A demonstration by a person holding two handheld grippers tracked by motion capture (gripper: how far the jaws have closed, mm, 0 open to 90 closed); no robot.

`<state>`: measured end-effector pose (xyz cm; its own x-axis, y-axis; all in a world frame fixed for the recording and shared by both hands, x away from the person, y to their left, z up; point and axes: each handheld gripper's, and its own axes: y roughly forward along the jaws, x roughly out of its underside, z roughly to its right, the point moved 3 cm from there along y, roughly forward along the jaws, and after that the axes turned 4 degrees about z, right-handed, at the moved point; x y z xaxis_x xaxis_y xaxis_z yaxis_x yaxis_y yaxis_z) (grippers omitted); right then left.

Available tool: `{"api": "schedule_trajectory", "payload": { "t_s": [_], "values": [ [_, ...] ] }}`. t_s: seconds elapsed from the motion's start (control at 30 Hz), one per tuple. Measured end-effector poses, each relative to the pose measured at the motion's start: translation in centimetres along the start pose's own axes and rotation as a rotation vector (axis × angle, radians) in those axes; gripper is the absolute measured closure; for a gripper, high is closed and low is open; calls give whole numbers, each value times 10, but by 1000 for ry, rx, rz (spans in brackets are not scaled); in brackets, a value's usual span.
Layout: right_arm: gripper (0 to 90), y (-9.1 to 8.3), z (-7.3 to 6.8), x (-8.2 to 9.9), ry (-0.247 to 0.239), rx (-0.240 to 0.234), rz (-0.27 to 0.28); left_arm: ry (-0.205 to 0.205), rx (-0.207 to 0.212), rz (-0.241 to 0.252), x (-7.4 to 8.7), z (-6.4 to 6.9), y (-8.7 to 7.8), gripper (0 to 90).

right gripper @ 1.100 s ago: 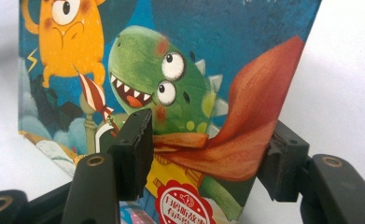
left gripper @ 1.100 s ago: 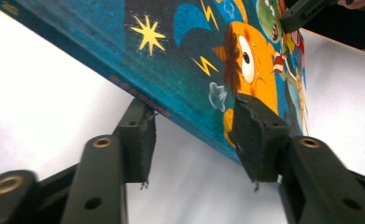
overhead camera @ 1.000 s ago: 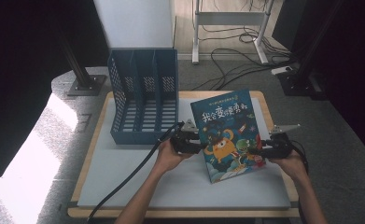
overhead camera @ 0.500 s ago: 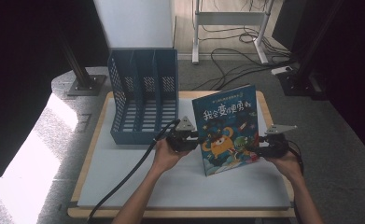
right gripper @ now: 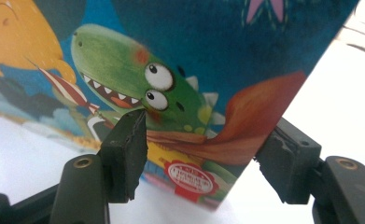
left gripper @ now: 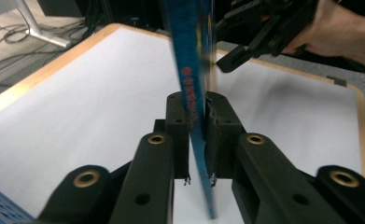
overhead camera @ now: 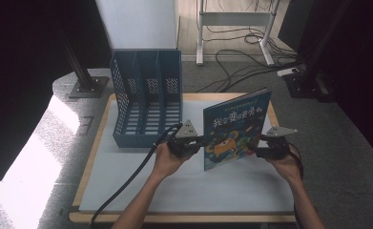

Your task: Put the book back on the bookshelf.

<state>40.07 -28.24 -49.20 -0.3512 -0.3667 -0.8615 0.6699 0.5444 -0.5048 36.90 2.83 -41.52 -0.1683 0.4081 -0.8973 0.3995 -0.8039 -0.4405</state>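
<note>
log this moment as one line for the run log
left gripper: just closed, shut on book edge | right gripper: jaws apart, astride book corner | book: upright on mat | file rack: behind, left

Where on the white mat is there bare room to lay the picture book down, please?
The widest bare patch of the white table mat lies near the front wooden edge, below the blue three-slot plastic file rack and left of the forearm. It is crowded mid-mat, where the blue dinosaur picture book stands clamped by the left hand-held gripper, the right hand-held gripper beside it.
</note>
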Motion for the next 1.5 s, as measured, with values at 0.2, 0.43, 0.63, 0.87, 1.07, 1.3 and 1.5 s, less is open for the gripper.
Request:
{"api": "schedule_trajectory", "payload": {
  "t_s": [0.2,0.43,0.63,0.87,1.07,1.3,1.5],
  "values": [
    [277,6,-6,-8,-8,0,31,29,-20,-31,1,4,-4,832],
    [278,10,-6,-6,-8,2,56,33,-36,-19,4,3,1,784],
    [225,13,-5,-2,-13,-7,45,-1,-8,-1,5,2,10,770],
    [144,17,1,4,34,-19,61,-21,-11,-24,10,2,18,787],
    [146,22,0,7,35,-44,66,-21,16,-29,11,3,18,798],
    [159,26,-4,2,31,-56,86,-21,5,-56,13,3,20,812],
    [183,24,-6,1,19,-25,91,-23,-6,-47,13,3,19,828]
  ]
}}
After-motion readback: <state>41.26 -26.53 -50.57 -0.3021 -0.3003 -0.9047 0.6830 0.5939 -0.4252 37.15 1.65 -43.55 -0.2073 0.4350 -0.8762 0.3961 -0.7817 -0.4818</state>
